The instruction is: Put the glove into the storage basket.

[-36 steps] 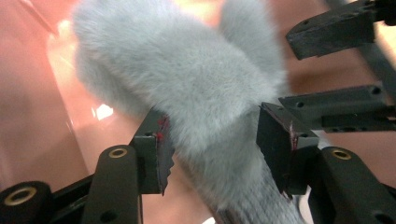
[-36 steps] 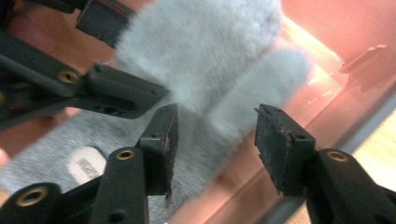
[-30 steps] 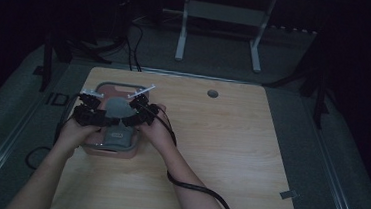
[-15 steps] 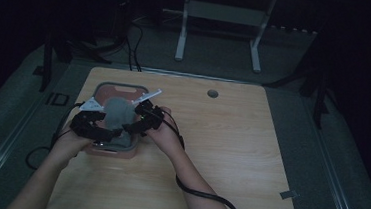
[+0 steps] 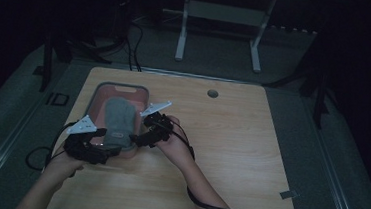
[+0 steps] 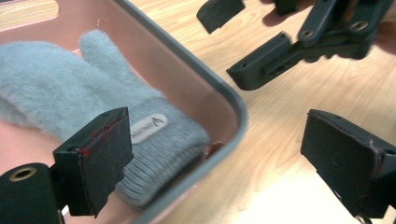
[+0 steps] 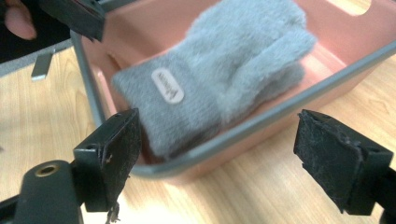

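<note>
Seen from the high view, lower left of the frame: left gripper (image 5: 103,150) just below the near-left corner of the pink tray (image 5: 100,89), gripped by the person's left hand (image 5: 63,167). Jaws spread wide after just opening, nothing between the pads — confirmed in the left gripper view, where one jaw stands over the tray's inside and the other over bare wood, the tray rim passing between them untouched.

Centre-left: tray on the wooden counter (image 5: 230,153), grey rim around pink walls. Inside it, a grey fleecy mitten (image 5: 119,119) lying flat along the tray, ribbed cuff toward the near end, small oval label on the cuff. Clear in the left gripper view too — mitten (image 6: 70,93) at left, thumb pointing to the upper middle.

Just right of the tray: right gripper (image 5: 138,140), jaws likewise wide and freshly opened, holding nothing, aimed at the tray's near-right corner. In the right gripper view, mitten (image 7: 224,70) at upper centre, apart from both pads.
</note>
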Available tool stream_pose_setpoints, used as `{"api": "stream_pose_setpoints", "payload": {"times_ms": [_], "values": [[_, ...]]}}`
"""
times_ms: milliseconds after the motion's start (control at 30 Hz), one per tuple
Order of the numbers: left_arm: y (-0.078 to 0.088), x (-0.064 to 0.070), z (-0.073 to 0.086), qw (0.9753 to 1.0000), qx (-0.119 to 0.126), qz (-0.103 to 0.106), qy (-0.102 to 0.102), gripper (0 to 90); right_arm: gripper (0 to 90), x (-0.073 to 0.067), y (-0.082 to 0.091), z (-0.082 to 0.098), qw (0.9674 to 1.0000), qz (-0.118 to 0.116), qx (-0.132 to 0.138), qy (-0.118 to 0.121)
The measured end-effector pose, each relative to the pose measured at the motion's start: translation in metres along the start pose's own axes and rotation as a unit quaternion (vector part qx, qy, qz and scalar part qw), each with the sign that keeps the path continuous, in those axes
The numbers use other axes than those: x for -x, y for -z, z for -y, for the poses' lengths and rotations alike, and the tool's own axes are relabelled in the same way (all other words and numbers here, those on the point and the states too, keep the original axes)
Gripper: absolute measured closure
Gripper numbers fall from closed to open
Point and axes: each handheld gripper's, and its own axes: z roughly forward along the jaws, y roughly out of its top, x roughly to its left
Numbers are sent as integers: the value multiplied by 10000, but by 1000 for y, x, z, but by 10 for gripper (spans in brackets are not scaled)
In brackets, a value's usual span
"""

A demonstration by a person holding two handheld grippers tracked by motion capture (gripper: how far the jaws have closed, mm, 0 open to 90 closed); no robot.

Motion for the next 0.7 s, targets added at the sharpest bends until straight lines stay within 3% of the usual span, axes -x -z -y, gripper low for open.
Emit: {"api": "stream_pose_setpoints", "payload": {"times_ms": [100, 333, 700], "values": [[4, 10, 5, 9999, 88, 43, -27, 95, 148, -3, 0, 8, 10000, -24, -47, 15], [5, 23, 19, 9997, 12, 141, -198, 95, 148, -5, -2, 27, 9999, -77, -77, -18], [-13, 31, 48, 9991, -106, 382, -131, 95, 139, -4, -9, 58, 9994, -109, -307, -89]]}}
